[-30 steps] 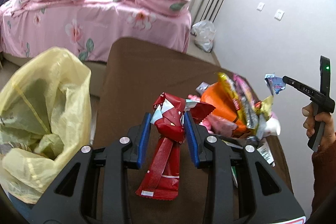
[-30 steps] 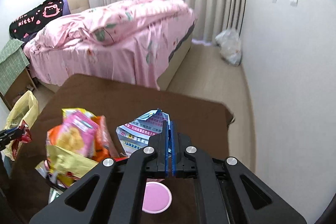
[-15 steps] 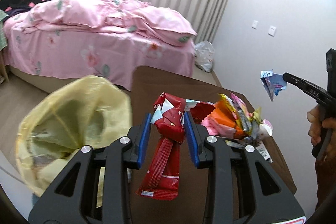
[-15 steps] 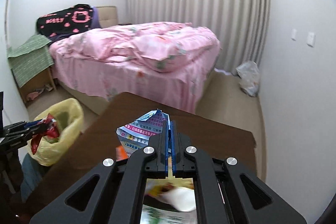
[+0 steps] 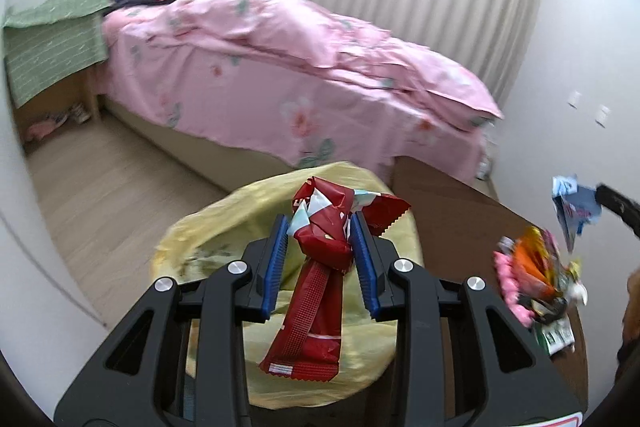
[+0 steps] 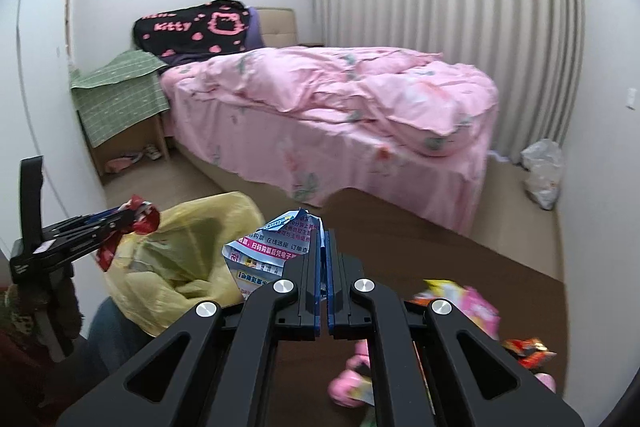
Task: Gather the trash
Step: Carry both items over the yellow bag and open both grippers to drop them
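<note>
Left claw (image 5: 320, 251) clenches the red wrapper (image 5: 316, 267) over the yellow bag (image 5: 224, 227); right claw (image 6: 323, 267) pinches a leaflet (image 6: 264, 251), which might miss the floppy rim.

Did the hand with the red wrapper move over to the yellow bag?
Yes. The left gripper, shut on the red wrapper, moved off the brown table; the yellow bag, earlier at its left, now lies right under its fingers.

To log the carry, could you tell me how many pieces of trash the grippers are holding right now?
2: a red wrapper in the left gripper above the yellow bag, and a printed paper in the right gripper.
</note>
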